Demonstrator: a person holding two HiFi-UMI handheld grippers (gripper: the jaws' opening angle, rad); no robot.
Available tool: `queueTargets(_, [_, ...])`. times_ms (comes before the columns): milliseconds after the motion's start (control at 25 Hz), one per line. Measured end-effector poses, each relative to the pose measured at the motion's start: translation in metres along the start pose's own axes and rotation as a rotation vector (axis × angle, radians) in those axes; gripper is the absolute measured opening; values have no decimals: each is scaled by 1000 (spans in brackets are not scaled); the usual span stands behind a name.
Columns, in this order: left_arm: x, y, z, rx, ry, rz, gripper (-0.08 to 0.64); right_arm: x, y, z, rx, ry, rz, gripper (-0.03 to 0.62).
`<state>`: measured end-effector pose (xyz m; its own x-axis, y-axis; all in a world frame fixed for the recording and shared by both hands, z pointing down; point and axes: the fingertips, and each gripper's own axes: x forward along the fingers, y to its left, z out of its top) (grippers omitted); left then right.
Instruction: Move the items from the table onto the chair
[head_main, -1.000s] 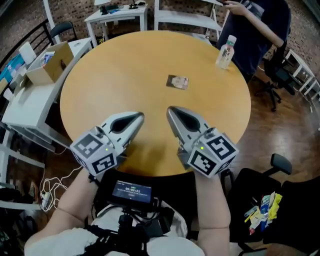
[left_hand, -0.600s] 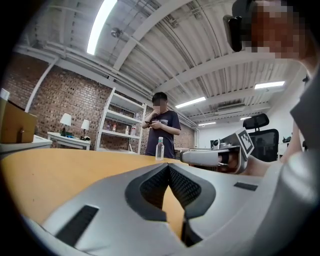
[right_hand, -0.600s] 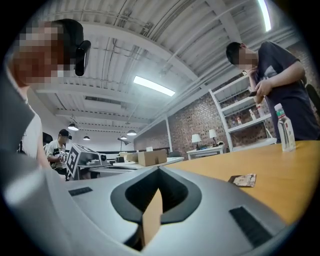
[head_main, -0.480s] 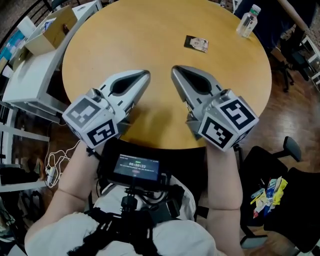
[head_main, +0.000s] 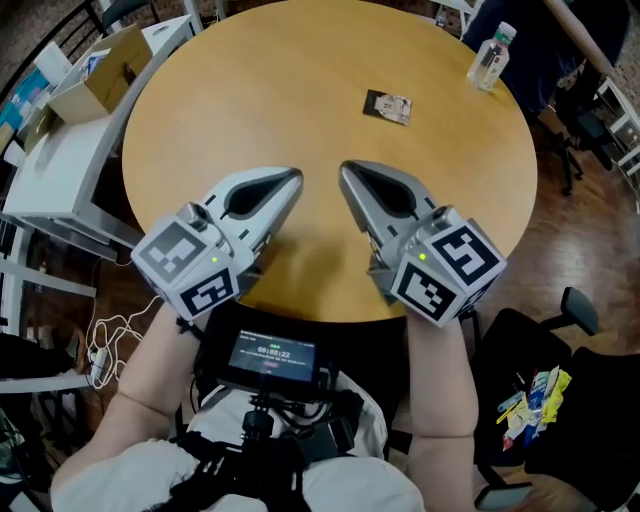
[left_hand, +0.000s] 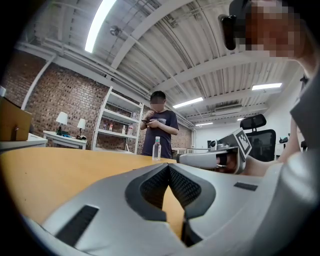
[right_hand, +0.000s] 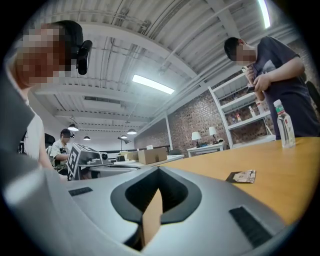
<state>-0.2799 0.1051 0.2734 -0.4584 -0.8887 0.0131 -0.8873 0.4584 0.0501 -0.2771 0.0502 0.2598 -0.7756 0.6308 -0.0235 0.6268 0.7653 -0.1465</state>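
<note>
A small dark packet (head_main: 387, 106) lies flat on the round wooden table (head_main: 240, 90), and the right gripper view shows this packet (right_hand: 242, 176) ahead to the right. A clear water bottle (head_main: 487, 57) stands upright near the table's far right edge; I also see the bottle (left_hand: 156, 148) in the left gripper view and the bottle (right_hand: 285, 130) in the right one. My left gripper (head_main: 296, 180) and right gripper (head_main: 344, 171) hover side by side over the table's near half, both shut and empty. A black chair (head_main: 520, 345) at lower right holds several colourful packets (head_main: 530, 405).
A cardboard box (head_main: 95, 90) sits on a white desk left of the table. A person in a dark shirt (left_hand: 157, 125) stands beyond the far edge by the bottle. Another office chair (head_main: 590, 115) stands at the right. A screen (head_main: 268, 355) hangs at my chest.
The head view has tilted down and shifted, so the table sits higher in frame. Both grippers stay together over the near part of the table, jaws still shut.
</note>
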Motion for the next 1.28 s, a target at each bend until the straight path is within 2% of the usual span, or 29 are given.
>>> queueTargets(200, [-4, 7, -1, -17, 3, 26, 15, 3, 2, -1, 14, 4, 5, 7])
queueTargets(680, [-6, 8, 9, 1, -8, 21, 15, 8, 6, 6, 9, 6, 16, 5])
queueTargets(920, [-7, 1, 4, -3, 3, 1, 14, 6, 11, 0, 12, 14, 19, 5])
queueTargets(1080, [-5, -2, 14, 23, -30, -15, 14, 7, 8, 6, 2, 1, 20, 4])
queueTargets(1280, [-10, -2, 2, -5, -12, -2, 15, 6, 8, -7, -4, 29, 18, 3])
